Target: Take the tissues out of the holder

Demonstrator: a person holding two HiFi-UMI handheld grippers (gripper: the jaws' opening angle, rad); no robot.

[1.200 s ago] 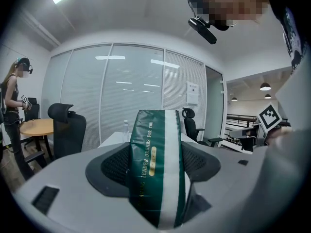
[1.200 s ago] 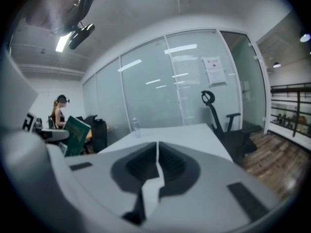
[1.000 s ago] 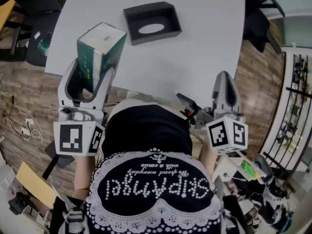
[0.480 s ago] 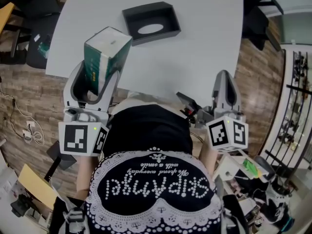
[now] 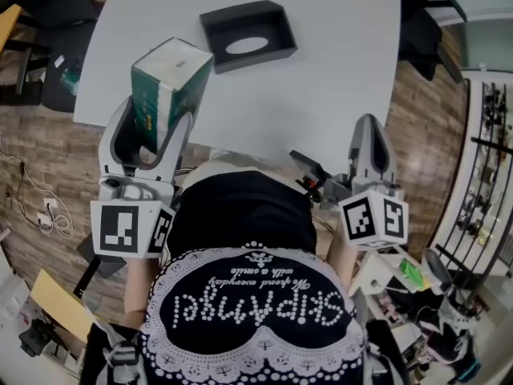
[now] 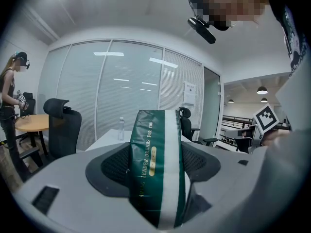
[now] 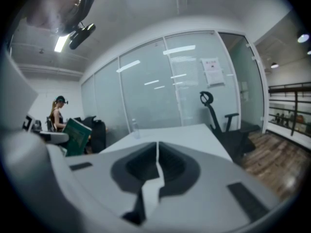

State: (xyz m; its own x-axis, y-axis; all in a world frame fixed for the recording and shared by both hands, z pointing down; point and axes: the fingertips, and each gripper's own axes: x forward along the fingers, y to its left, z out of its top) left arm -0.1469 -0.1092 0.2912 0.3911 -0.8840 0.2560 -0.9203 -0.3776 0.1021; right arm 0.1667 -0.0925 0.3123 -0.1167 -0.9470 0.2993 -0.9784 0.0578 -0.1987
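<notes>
Glass partitions and office chairs ring the room, and the white counter [image 5: 337, 70] lies in front of you.

Your left gripper [image 5: 156, 112] has its fingers [image 6: 114, 166] clamped on the green tissue pack [image 5: 170, 79], one dark pad on each broad side. Only the near end of the pack sits between the pads. The rest stands out beyond the tips, raised over the counter's near left edge and leaning a little to the right.

Your right gripper [image 7: 156, 159] has its fingers [image 7: 141, 166] pressed together with nothing between them. It hangs low on your right, off the near edge of the counter.

The dark holder [image 5: 247, 34] rests farther off on the counter, well apart from the pack. Its open side is up, the oval slot shows in its floor, and nothing is visible inside. The tissues look to be already out.

Expect the pack to be light and soft. It is a film-wrapped block that gives under pressure and does not resist like a box. The wrapper looks glossy, so it may be slick, and a loose hold could let the pack slide or pivot from that end grip. A firm squeeze across the broad faces suits it, ideally nearer the middle, so the overhanging part cannot swing. The worst a hard grip would probably do is crease the film and flatten the sheets.
</notes>
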